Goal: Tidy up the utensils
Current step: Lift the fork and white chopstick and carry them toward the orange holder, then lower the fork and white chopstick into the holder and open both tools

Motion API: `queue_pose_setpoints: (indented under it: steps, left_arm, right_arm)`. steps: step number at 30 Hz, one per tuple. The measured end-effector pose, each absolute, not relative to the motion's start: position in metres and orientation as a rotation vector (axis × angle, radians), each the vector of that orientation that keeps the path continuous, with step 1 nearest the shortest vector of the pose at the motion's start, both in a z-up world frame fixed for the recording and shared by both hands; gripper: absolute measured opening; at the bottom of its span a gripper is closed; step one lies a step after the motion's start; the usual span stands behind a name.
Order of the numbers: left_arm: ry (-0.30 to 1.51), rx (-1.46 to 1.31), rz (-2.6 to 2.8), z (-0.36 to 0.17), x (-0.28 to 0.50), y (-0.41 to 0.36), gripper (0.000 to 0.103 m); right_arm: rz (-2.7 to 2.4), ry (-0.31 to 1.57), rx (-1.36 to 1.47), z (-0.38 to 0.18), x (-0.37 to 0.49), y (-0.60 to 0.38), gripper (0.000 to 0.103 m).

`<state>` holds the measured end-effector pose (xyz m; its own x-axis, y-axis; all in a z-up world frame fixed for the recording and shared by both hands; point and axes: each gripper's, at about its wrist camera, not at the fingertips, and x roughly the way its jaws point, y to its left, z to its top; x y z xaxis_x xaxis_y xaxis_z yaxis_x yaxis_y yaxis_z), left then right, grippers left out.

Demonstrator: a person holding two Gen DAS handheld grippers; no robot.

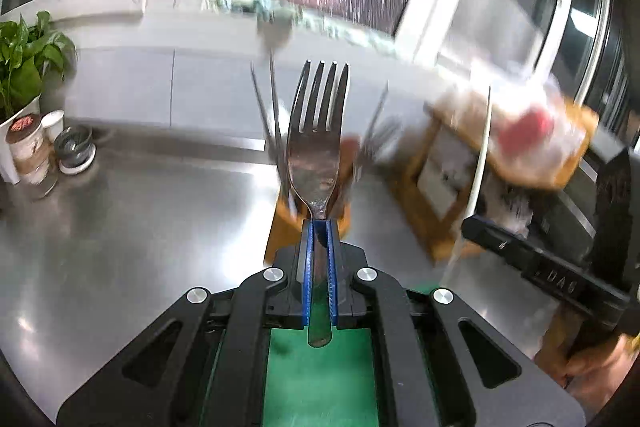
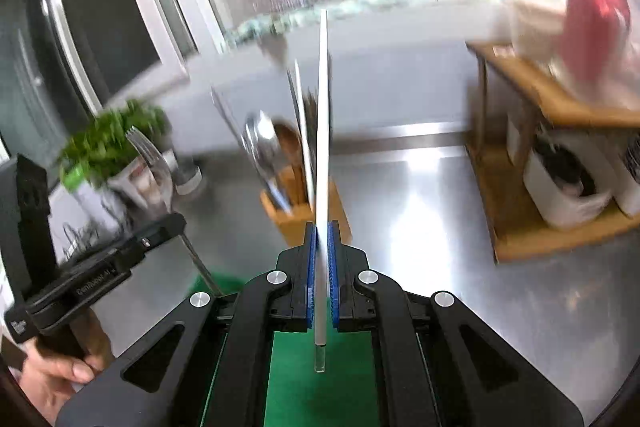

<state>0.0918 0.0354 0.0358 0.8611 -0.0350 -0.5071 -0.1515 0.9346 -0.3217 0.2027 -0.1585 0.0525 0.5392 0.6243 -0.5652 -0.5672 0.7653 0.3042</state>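
Observation:
My left gripper (image 1: 319, 225) is shut on the handle of a steel fork (image 1: 317, 135), tines up, held above the counter in front of a wooden utensil holder (image 1: 280, 227). My right gripper (image 2: 322, 227) is shut on a white chopstick (image 2: 322, 131), held upright in front of the same wooden holder (image 2: 292, 219), which has spoons (image 2: 262, 143) and other utensils standing in it. The left gripper (image 2: 160, 223) with the fork (image 2: 150, 155) shows at the left of the right wrist view. The right gripper (image 1: 476, 225) with the chopstick (image 1: 482, 163) shows at the right of the left wrist view.
A steel counter (image 1: 140, 227) lies below. A potted plant (image 1: 24, 55) and small jars (image 1: 28, 143) stand at the left. A wooden shelf rack (image 2: 560, 147) with white containers (image 2: 560, 187) and a plastic bag (image 2: 580, 27) stands at the right. A window is behind.

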Motion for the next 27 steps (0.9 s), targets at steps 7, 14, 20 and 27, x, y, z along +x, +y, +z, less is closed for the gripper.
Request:
queue_pose_setpoints:
  steps: [7,14,20,27]
  left_arm:
    - [0.335,-0.434,0.086,0.052,0.114,0.058,0.005]
    - [0.326,-0.436,0.071,0.045,0.150,0.060,0.005]
    - [0.355,-0.424,0.064,0.038,0.165,0.058,0.005]
    - [0.377,-0.389,0.057,0.025,0.168,0.059,0.005]
  right_arm:
    - [0.722,0.566,0.200,0.069,0.247,-0.132,0.006]
    - [0.715,0.521,0.210,0.064,0.273,-0.104,0.006]
    - [0.718,0.485,0.163,0.053,0.274,-0.090,0.006]
    - [0.730,0.394,0.096,0.051,0.263,-0.091,0.006]
